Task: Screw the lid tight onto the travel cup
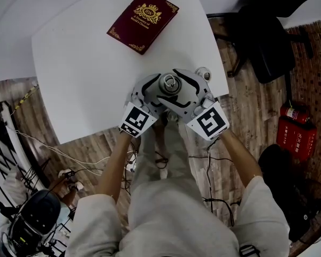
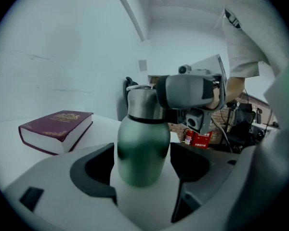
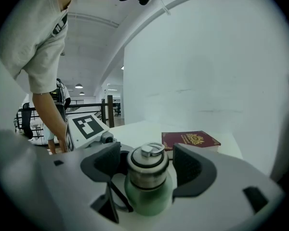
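The travel cup (image 2: 143,146) has a green body and a steel top, and stands upright at the near edge of the white table (image 1: 80,63). My left gripper (image 2: 143,163) is shut on the green body, with a pad against each side. The steel lid (image 3: 147,160), with its ring handle, sits on the cup's neck. My right gripper (image 3: 147,166) straddles the lid from the other side and is open, with a narrow gap between each pad and the lid. In the head view, the left gripper (image 1: 156,94) and the right gripper (image 1: 176,87) meet around the lid (image 1: 168,83).
A dark red book (image 1: 143,20) lies at the table's far side, and shows as the same book (image 3: 190,139) behind the cup. Off the table's right edge are a black chair (image 1: 262,36) and a red fire extinguisher (image 1: 295,130). Cables (image 1: 69,157) trail over the wooden floor.
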{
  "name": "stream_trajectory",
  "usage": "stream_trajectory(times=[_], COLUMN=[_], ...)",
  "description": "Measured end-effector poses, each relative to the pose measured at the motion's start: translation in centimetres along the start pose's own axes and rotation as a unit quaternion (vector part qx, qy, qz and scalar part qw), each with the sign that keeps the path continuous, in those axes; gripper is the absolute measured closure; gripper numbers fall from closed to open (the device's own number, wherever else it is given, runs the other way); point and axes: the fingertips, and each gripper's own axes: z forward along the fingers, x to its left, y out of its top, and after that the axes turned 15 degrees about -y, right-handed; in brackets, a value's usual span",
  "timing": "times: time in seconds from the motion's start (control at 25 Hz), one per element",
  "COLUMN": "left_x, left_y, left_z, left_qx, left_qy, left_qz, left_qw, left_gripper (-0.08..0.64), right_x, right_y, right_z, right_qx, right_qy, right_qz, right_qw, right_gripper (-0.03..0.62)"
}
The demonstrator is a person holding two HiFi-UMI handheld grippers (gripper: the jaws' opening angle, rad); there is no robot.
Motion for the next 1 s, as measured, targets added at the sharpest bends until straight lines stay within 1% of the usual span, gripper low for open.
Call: stream_trajectory(times=[0.32,0.56,0.6,0.76,0.88,1.0], left_x=[0.2,0.2,0.2,0.3,0.3,0.2], left_y=[0.4,0.3,0.3,0.3,0.3,0.3], left_z=[0.7,0.6,0.6,0.6,0.5,0.6], left_qx=[-0.003,-0.001,0.0,-0.001,-0.004,-0.004], left_qy=[-0.011,-0.014,-0.014,-0.014,-0.012,-0.012], left_qz=[0.006,0.01,0.011,0.013,0.013,0.014], left_qw=[0.9999,0.9999,0.9998,0.9998,0.9998,0.9998], left_gripper=[0.219,0.219,0.219,0.219,0.219,0.219], right_x=[0.4,0.7,0.8,0.9,0.9,0.6], right_y=[0.8,0.7,0.6,0.5,0.6,0.6], right_z=[1.3,1.7,1.6,1.6,1.6,1.5], right_qx=[-0.007,0.002,0.004,0.003,0.002,-0.003], right_qy=[0.037,0.067,0.071,0.081,0.075,0.05], right_qz=[-0.018,-0.036,-0.039,-0.044,-0.04,-0.034], right_qw=[0.999,0.997,0.997,0.996,0.996,0.998], right_gripper=[0.284,0.311,0.325,0.333,0.334,0.334])
